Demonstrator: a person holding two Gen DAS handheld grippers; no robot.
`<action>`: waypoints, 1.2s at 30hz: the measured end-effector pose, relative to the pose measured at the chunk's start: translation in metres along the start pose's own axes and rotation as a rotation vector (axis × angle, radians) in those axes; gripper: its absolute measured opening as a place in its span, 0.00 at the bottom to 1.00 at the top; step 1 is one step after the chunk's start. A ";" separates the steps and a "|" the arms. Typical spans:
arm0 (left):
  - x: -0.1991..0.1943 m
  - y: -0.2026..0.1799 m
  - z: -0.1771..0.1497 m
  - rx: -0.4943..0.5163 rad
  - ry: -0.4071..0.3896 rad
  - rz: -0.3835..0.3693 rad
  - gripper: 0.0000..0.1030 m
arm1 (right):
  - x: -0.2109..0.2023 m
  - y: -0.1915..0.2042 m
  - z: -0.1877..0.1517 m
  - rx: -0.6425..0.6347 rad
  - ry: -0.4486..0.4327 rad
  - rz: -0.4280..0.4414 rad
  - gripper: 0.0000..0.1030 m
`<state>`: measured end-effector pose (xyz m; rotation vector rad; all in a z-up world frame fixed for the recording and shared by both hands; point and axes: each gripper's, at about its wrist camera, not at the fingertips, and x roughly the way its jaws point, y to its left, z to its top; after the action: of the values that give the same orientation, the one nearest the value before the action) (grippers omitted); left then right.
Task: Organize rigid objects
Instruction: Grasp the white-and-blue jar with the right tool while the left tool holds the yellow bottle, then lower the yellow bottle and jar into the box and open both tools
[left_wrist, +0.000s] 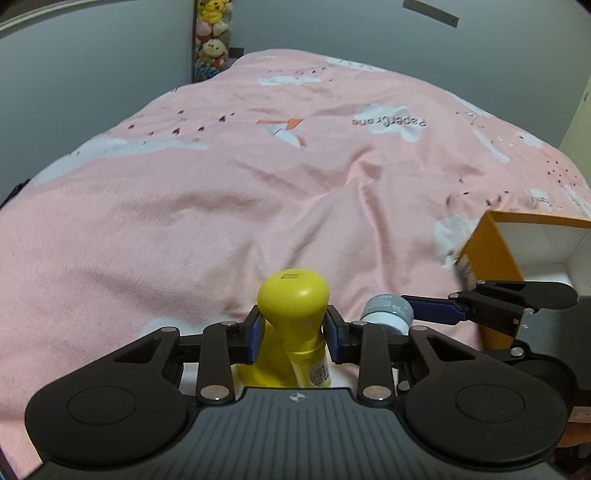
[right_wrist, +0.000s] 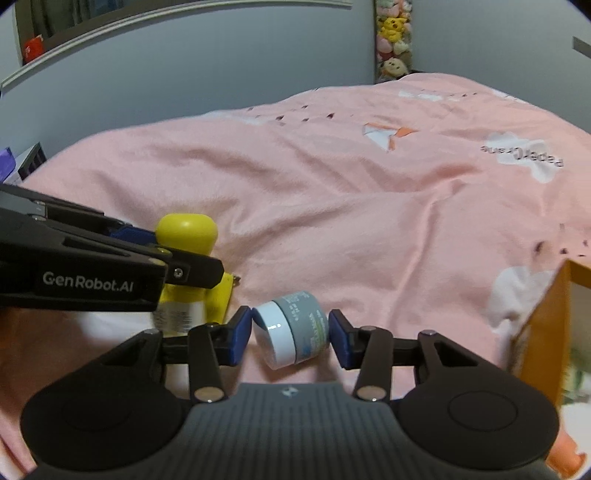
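A yellow bottle (left_wrist: 291, 295) with a bulbous cap stands upright on the pink bedcover (left_wrist: 221, 206). My left gripper (left_wrist: 293, 332) is shut on its neck just under the cap, both blue pads pressing on it. The right wrist view shows the same bottle (right_wrist: 186, 229) at the left, with the left gripper (right_wrist: 184, 254) reaching in from that side. A small grey jar (right_wrist: 291, 328) with a white lid lies tilted between the blue pads of my right gripper (right_wrist: 290, 338), which touch it on both sides. In the left wrist view the jar (left_wrist: 388, 312) is partly hidden behind a finger.
An open orange box (left_wrist: 491, 266) with a white inside stands on the bed at the right, close to the right gripper; its orange wall (right_wrist: 546, 325) fills the right edge. A column of plush toys (left_wrist: 212, 37) hangs in the far corner. Grey walls surround the bed.
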<state>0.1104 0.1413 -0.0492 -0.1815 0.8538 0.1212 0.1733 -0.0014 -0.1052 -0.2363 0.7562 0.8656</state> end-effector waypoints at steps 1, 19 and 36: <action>-0.003 -0.004 0.001 0.009 -0.008 -0.003 0.37 | -0.006 -0.001 0.000 0.009 -0.008 -0.009 0.43; -0.044 -0.113 0.035 0.180 -0.097 -0.259 0.36 | -0.139 -0.055 -0.013 0.136 -0.176 -0.221 0.43; 0.074 -0.239 0.041 0.180 0.188 -0.544 0.36 | -0.161 -0.197 -0.068 0.272 0.108 -0.429 0.42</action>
<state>0.2318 -0.0811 -0.0523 -0.2523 0.9693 -0.4868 0.2230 -0.2567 -0.0647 -0.1936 0.8746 0.3408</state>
